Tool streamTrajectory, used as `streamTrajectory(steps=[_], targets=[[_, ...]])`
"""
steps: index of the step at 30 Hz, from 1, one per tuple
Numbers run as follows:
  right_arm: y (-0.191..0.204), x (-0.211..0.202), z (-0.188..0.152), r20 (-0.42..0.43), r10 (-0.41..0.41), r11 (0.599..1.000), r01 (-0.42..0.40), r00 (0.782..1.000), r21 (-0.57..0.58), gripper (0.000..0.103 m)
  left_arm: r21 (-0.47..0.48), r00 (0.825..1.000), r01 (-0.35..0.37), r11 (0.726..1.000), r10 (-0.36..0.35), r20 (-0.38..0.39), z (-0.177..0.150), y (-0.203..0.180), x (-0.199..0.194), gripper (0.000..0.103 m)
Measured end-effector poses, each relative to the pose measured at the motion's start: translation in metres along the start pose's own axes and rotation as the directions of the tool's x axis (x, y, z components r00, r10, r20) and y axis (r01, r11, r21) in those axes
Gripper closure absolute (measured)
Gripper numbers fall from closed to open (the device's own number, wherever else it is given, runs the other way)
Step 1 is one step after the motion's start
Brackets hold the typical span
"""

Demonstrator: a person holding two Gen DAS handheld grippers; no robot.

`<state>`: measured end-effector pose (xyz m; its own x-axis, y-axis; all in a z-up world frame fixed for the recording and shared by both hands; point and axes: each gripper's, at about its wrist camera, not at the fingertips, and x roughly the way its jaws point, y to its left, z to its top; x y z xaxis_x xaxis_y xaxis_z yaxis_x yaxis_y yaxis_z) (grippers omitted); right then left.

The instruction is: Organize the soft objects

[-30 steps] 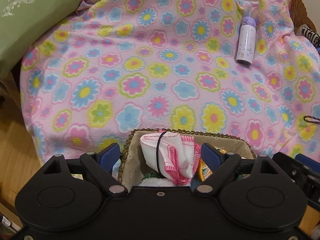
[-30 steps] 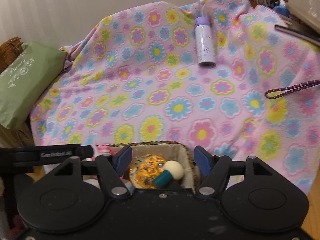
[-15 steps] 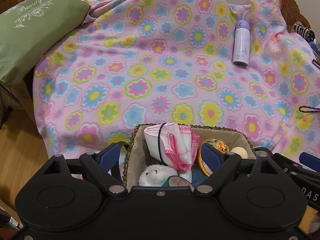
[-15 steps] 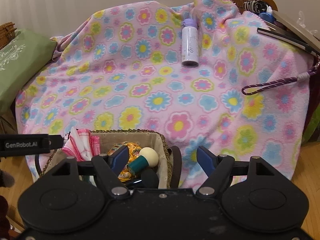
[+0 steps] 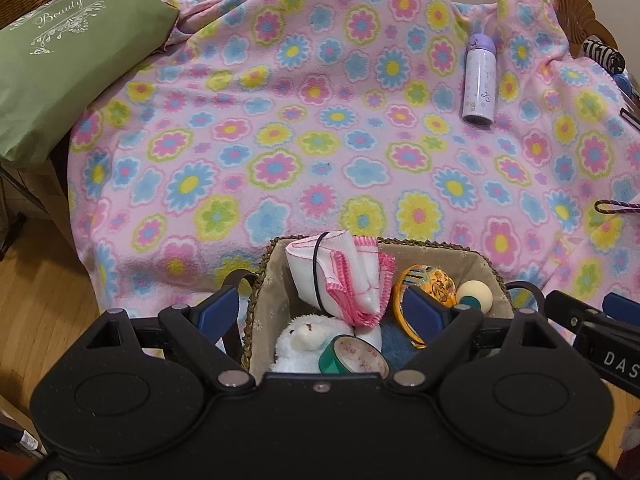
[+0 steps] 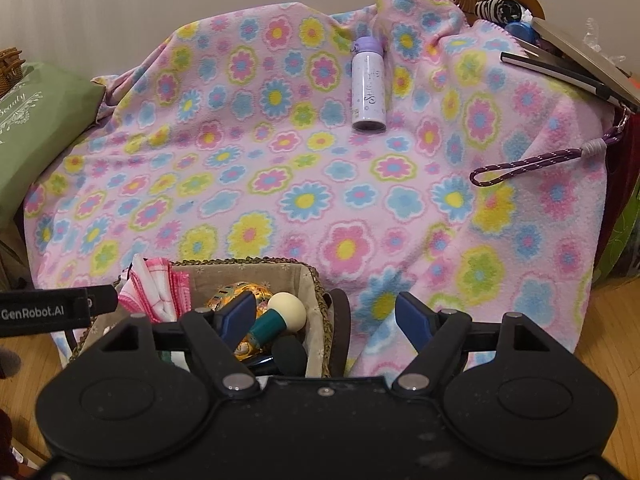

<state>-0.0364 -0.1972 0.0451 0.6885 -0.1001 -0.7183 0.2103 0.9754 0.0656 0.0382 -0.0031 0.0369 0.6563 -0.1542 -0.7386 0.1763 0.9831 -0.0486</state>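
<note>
Blanket: a pink flowered fleece blanket [image 5: 320,152] covers the whole surface ahead; it hangs over the near edge toward the wood floor [image 5: 36,280]
Pillow: a green pillow [image 5: 60,68] with white script lies at the blanket's left edge
Basket: a woven, cloth-lined basket [image 5: 264,280] sits at the near edge of the blanket, just in front of both tools
Basket contents: a white cloth with pink trim [image 5: 344,276] bound by a black band stands at the back left; a white plush toy [image 5: 304,336] lies below it beside a roll of green tape [image 5: 352,360]; a yellow patterned ball [image 5: 428,284] and a teal-handled piece with a cream round head [image 5: 474,296] fill the right side
Left tool: the left tool [image 5: 324,312] stands open, its blue pads apart over the basket's left half; nothing is pinched between them
Right tool: the right tool [image 6: 326,316] has its jaws opening; they straddle the basket's right wall and dark handle [image 6: 340,316], pressing on nothing
Bottle: a lilac-capped white bottle [image 5: 478,80] lies on the far right of the blanket, well apart from the basket
Cord: a purple cord loop [image 6: 520,166] rests on the blanket's right side
</note>
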Motion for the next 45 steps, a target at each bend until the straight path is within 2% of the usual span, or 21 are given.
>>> streamTrajectory(steps=[45], targets=[[-0.0010, 0.0040, -0.0016, -0.014, 0.000, 1.000, 0.000, 1.000, 0.003, 0.026, -0.005, 1.000, -0.006, 1.000, 0.006, -0.017, -0.0027, -0.0004, 0.0041, 0.017]])
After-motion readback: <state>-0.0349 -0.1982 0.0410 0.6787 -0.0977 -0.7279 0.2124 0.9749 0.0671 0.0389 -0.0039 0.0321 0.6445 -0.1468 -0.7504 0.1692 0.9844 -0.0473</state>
